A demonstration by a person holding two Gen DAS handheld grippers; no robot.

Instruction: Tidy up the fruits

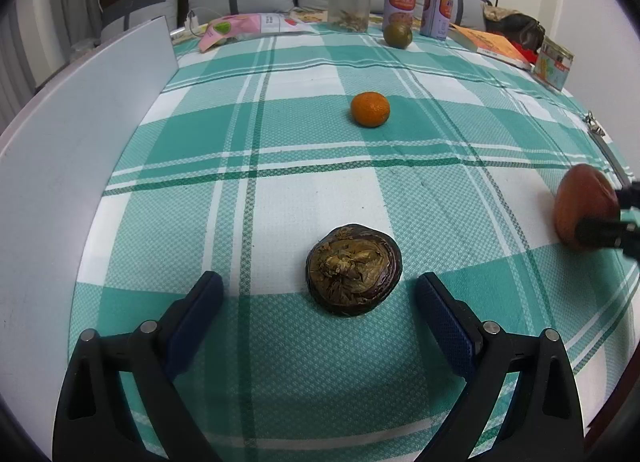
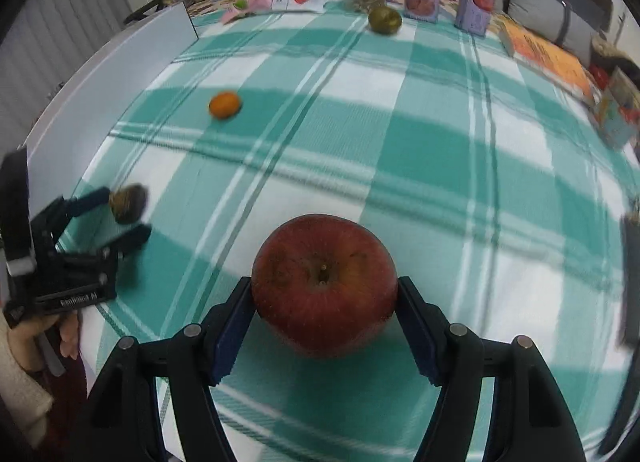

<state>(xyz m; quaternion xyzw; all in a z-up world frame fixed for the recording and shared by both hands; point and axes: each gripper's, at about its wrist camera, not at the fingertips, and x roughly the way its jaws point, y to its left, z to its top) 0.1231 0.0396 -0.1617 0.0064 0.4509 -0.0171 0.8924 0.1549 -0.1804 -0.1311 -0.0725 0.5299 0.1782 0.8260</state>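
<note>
Apple [image 2: 324,282] between right jaws, blue pads touching both sides

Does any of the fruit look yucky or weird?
Yes. The dark fruit lying on the checked cloth ahead of the open left gripper looks shrivelled and brownish, maybe dried or rotten. The red apple clamped in the right gripper, the orange mandarin and the green citrus look normal.
</note>
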